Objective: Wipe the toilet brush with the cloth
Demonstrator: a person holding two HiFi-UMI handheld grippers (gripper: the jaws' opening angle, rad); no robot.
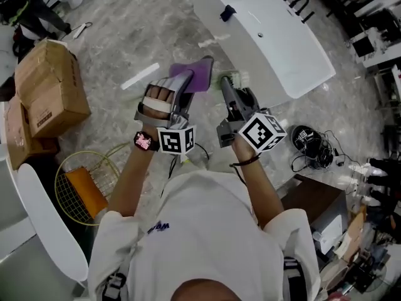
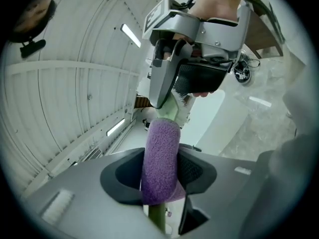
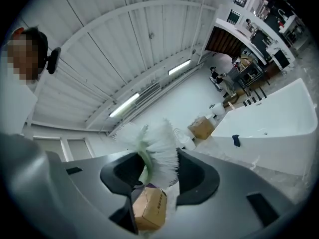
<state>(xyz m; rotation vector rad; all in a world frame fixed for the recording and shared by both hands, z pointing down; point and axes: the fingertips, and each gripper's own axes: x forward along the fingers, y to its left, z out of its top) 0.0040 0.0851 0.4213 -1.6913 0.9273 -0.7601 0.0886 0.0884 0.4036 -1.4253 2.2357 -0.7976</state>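
In the head view my left gripper [image 1: 188, 80] holds a purple cloth [image 1: 195, 73] out in front of me. The left gripper view shows that cloth [image 2: 160, 163] wrapped round the toilet brush's pale green handle [image 2: 157, 218], with both jaws against its sides. Beside it, my right gripper [image 1: 229, 88] is shut on the toilet brush [image 1: 235, 79] just behind the head. White bristles [image 3: 162, 146] and the green stem fill the gap between its jaws. The right gripper [image 2: 167, 91] also shows above the cloth. Both grippers are raised and held level.
A white bathtub [image 1: 276, 36] lies ahead on the right. Cardboard boxes [image 1: 47, 86] stand at the left on the marble floor. A yellow wire basket [image 1: 81, 190] and a white chair [image 1: 44, 221] are near my left side. Black cables and a headset [image 1: 311, 144] lie at the right.
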